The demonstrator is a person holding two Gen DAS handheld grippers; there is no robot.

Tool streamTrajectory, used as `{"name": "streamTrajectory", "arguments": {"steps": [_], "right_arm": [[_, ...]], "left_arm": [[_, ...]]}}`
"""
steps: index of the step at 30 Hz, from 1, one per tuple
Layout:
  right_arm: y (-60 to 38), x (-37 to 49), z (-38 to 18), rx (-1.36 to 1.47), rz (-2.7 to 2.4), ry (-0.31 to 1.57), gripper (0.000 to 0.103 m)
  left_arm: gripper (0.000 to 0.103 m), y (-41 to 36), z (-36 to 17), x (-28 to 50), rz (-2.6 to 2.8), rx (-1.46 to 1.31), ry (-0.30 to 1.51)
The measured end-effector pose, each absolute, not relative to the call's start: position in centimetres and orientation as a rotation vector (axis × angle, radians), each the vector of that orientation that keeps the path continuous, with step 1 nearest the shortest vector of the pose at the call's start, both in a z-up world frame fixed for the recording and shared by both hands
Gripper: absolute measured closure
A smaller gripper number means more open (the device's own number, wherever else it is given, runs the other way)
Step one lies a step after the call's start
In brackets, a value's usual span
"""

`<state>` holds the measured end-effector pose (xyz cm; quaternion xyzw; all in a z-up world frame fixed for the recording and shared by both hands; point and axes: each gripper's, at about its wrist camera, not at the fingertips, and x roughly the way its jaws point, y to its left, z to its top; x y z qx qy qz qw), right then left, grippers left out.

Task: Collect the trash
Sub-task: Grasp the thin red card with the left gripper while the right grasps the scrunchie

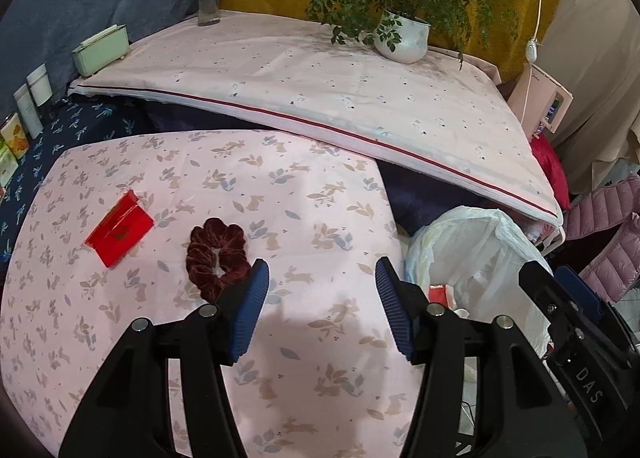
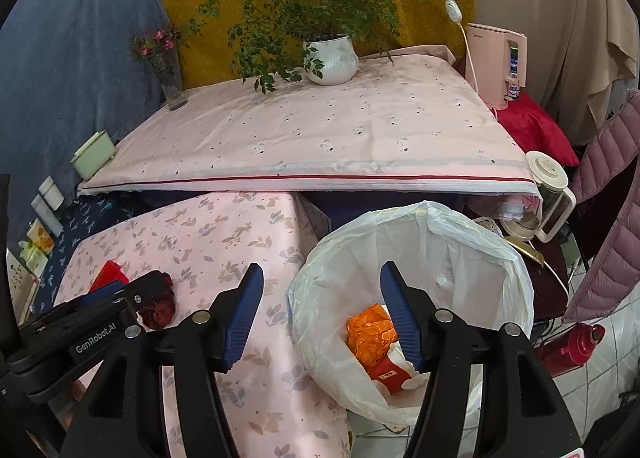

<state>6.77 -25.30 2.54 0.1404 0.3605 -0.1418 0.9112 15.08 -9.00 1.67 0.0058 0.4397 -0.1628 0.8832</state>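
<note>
Trash already sits in the white bin bag (image 2: 416, 254) at the table's right edge: an orange crumpled wrapper (image 2: 370, 332) and a red-and-white carton (image 2: 386, 374) lie at its bottom. Your right gripper (image 2: 322, 314) hangs over the bag's left rim, fingers spread wide with nothing between them, so a drop looks finished there. Your left gripper (image 1: 322, 308) hovers above the pink rabbit-print tablecloth (image 1: 304, 198), its fingers equally wide and empty, touching nothing. Left of it lie a maroon scrunchie (image 1: 216, 254), just beside the left finger tip, and farther left a red packet (image 1: 120, 236). The packet looks like the remaining trash; the scrunchie probably is not. For the next move, you would swing the left gripper left past the scrunchie, lower it over the flat packet and close on an edge.
</note>
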Motion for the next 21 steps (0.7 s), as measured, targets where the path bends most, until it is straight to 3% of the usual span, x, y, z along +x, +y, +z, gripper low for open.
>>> {"name": "streamTrajectory", "arguments": {"steps": [4, 12, 15, 21], "right_arm": [[-23.4, 7.7, 2.3, 0.263, -0.263, 0.761, 0.042], [-19.1, 9.8, 1.6, 0.214, -0.190, 0.799, 0.041], [-17.3, 10.7, 1.3, 0.188, -0.164, 0.813, 0.041], [-14.1, 12.2, 0.5, 0.154, -0.117, 0.844, 0.041]], "left_arm": [[0.045, -7.0, 1.4, 15.4, -0.293, 0.017, 0.901], [0.044, -2.6, 0.8, 16.4, -0.205, 0.022, 0.882], [0.036, -0.7, 0.6, 16.9, -0.163, 0.027, 0.869], [0.033, 3.8, -0.3, 17.9, -0.084, 0.032, 0.853]]}}
